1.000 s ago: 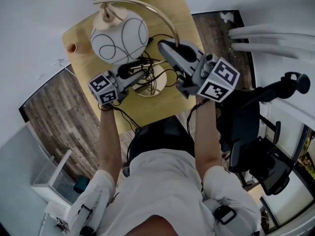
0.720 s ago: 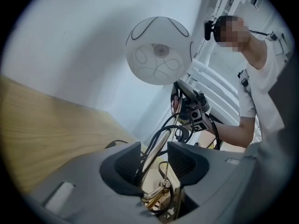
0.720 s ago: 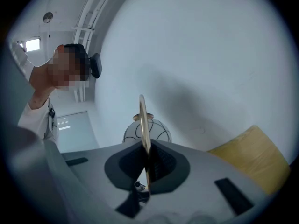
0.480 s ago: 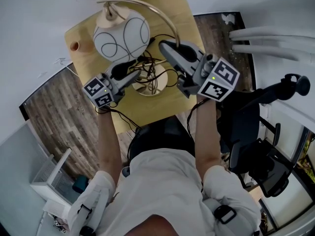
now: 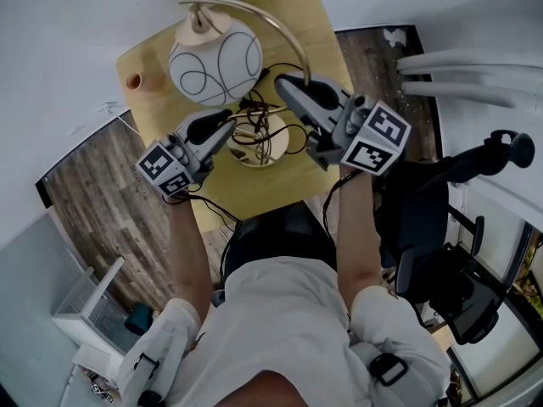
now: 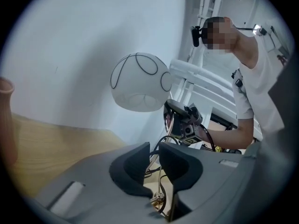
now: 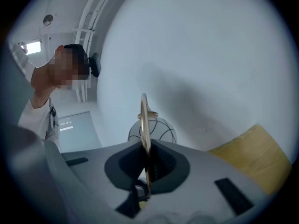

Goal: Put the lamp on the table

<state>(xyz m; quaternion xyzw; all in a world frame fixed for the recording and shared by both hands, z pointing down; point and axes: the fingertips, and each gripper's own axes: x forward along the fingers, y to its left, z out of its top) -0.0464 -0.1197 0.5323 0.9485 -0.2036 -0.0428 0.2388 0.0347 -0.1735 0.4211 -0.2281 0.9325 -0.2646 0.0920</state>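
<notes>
Wooden table (image 5: pixel 263 185), white wall (image 5: pixel 68 24): right hand-held gripper (image 5: pixel 283 81) pinches lamp stem (image 5: pixel 254 8); left (image 5: pixel 226 126) closing, empty.

White shirt (image 5: pixel 284 312), grey left tool (image 5: pixel 229 126) and right tool (image 5: pixel 285 86) with marker cubes (image 5: pixel 164 169)

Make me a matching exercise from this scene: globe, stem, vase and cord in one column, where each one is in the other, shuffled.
1 globe
2 stem
3 vase
4 cord

A clamped in right hand-held gripper
B tangled over lamp base
C near table's left corner
D hanging from stem's tip

Pairs: 1-D, 2-A, 3-C, 4-B
</notes>
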